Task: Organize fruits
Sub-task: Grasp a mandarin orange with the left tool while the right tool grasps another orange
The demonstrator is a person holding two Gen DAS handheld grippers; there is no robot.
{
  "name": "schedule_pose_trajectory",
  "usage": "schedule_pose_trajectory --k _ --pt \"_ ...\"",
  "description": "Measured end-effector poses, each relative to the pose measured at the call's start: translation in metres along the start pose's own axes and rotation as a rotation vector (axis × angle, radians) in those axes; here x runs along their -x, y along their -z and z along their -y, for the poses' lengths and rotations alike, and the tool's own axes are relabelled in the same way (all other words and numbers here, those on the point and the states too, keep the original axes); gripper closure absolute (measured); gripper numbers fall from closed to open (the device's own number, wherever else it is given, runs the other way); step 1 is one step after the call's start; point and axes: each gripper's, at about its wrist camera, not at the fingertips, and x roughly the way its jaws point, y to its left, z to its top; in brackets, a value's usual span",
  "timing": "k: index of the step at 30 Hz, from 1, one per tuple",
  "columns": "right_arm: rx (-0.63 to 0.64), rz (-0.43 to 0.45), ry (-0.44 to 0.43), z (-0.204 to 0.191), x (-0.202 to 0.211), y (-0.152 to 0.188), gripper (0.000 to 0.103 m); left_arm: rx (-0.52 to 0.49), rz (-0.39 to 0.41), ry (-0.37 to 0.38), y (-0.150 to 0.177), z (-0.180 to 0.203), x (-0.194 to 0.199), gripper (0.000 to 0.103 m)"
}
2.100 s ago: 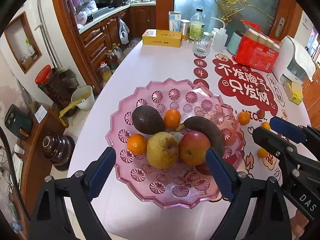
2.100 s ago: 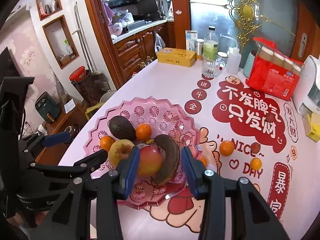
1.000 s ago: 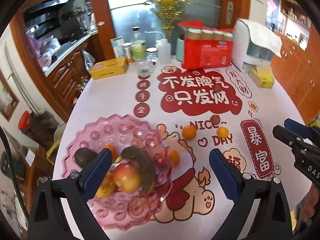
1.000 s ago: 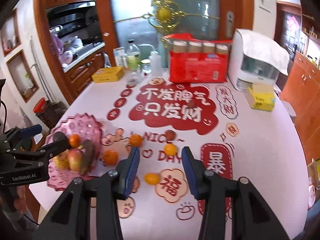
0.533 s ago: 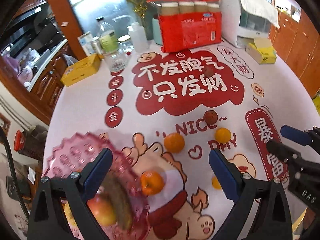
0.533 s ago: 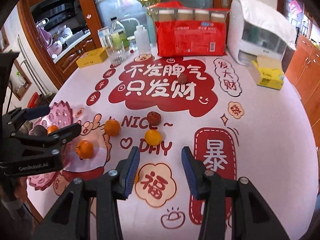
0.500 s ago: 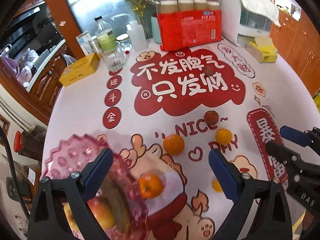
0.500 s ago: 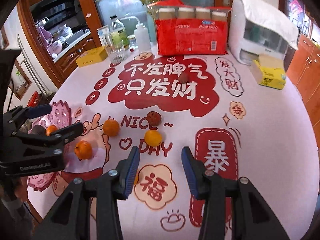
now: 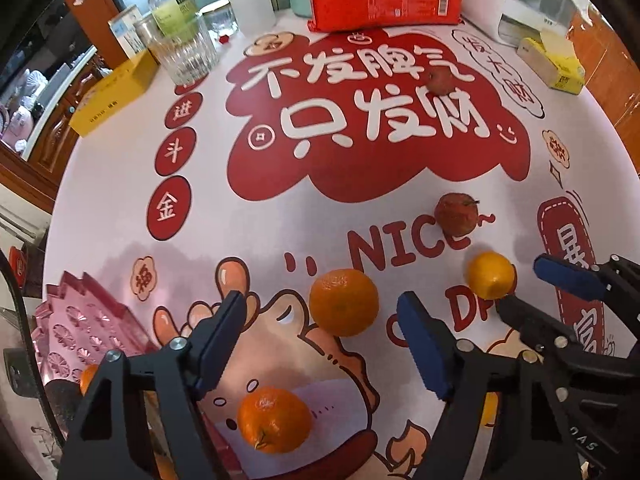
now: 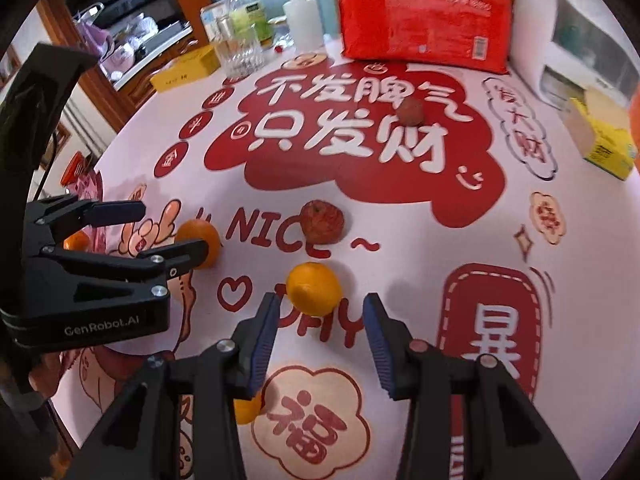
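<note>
Closing your left gripper (image 9: 320,322) on the large mandarin (image 9: 344,302) calls for a gentle squeeze: its jaws are narrowing now with the fruit between the pads but not yet pressed. You should expect it to be light, round and ready to roll, with a soft skin that bruises, so take it across its widest middle with the pads level on both sides.

Your right gripper (image 10: 320,330) stands parted and empty, its pads just short of the yellow-orange mandarin (image 10: 314,288), which sits beyond the tips and not yet between them. Judge it the same way: light, a little slippery, best gripped at the equator.

Counting from the large mandarin: a second mandarin (image 9: 274,418) lies nearer you beneath the left gripper, the yellow-orange one lies to its right, and a small one (image 10: 246,408) is half hidden behind the right gripper's left finger, which makes four loose citrus on the tablecloth (image 9: 120,200). Two wrinkled reddish fruits also lie out: one (image 9: 456,214) just beyond the yellow-orange mandarin and another (image 9: 440,80) far back on the red lettering.

The pink fruit tray (image 9: 80,320) sits to the left of the large mandarin at the table's edge, mostly out of view.
</note>
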Motion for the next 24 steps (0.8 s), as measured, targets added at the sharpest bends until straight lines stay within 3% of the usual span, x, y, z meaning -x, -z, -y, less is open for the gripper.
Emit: schedule_pose_trajectory --k 4,7,9,14,24 --pt "0.011 -0.020 -0.005 -0.002 -0.013 -0.002 0.059 -0.008 -0.023 0.011 -0.002 0.002 -0.011 0.039" --pt "0.019 -0.025 -0.005 -0.004 -0.020 -0.003 0.059 -0.037 -0.011 -0.009 -0.002 0.006 -0.014 0.041" --pt "0.028 -0.026 -0.006 -0.006 -0.023 -0.004 0.059 -0.038 -0.023 0.015 -0.003 0.007 -0.017 0.050" --pt "0.030 -0.026 -0.006 -0.006 -0.027 -0.005 0.069 -0.043 -0.052 0.025 -0.004 0.010 -0.026 0.062" --pt "0.005 -0.018 -0.021 -0.004 -0.019 -0.002 0.070 0.006 -0.020 0.066 0.000 0.002 -0.021 0.066"
